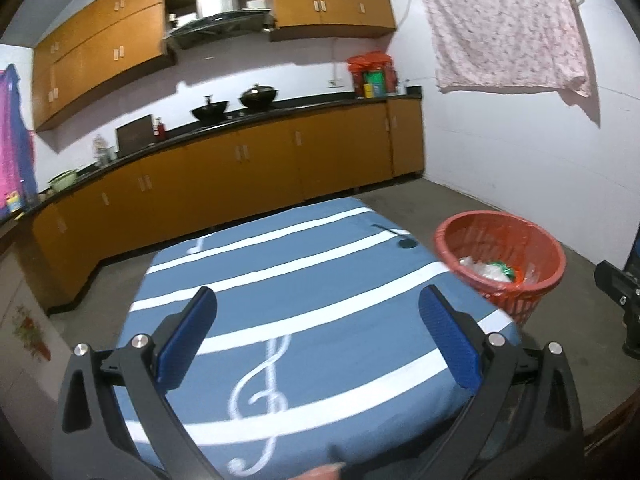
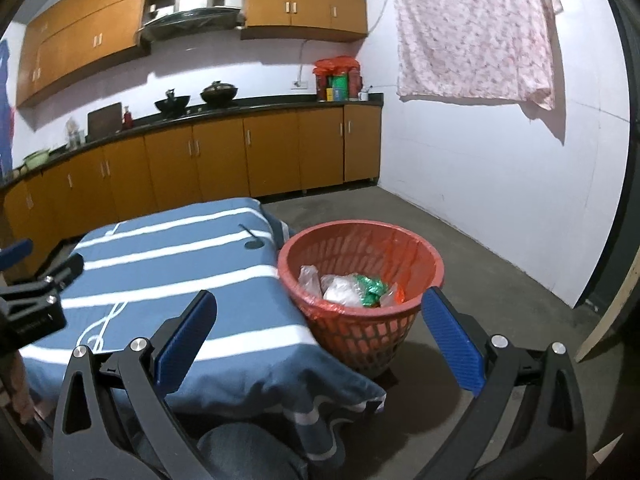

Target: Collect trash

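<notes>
1. The left gripper (image 1: 318, 334) tilts slightly downward over the bench (image 1: 304, 280), which wears a blue cloth with white stripes and music notes. Its fingers (image 1: 188, 340) are spread wide with nothing between them.
2. The right gripper (image 2: 320, 336) also tilts slightly downward, fingers (image 2: 452, 336) spread wide and empty, aimed at the bench edge and the basket.
3. The red basket (image 2: 360, 332) stands on the floor just beside the bench's right side.
4. The trash (image 2: 352, 288), clear plastic and a green wrapper, lies inside the basket.
</notes>
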A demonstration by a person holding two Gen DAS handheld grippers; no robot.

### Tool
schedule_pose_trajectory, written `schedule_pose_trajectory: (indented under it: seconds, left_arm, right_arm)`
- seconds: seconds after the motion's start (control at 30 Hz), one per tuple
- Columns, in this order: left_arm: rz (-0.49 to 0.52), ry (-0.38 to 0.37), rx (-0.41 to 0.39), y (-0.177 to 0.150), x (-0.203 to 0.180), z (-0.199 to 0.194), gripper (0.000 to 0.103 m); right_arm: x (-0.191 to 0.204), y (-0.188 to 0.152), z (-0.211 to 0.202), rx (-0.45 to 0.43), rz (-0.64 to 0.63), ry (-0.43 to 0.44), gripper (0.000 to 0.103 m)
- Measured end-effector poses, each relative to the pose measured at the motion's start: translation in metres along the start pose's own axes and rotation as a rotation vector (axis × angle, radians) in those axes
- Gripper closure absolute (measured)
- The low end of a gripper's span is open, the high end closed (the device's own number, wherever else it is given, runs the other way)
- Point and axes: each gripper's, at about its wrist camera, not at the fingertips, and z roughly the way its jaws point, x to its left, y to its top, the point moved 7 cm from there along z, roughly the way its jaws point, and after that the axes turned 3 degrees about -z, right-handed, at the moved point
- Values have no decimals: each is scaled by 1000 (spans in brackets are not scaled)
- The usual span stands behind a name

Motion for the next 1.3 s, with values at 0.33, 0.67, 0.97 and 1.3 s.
schedule_pose_trajectory:
  seconds: [0.33, 0.67, 0.97, 1.3]
  left_arm:
    - [-95, 32, -6, -21, 37, -39, 4]
    - [-85, 36, -23, -26, 28, -54, 4]
    - [-95, 27, -35, -23, 28, -60, 4]
    - [-113, 18, -33, -22, 29, -64, 4]
  right_arm:
    - [17, -11, -22, -20, -1, -32, 2]
    - [11, -6, -38, -59, 5, -97, 2]
    - [6, -5, -47, -80, 16, -119, 2]
    - [6, -5, -49, -86, 14, -115, 2]
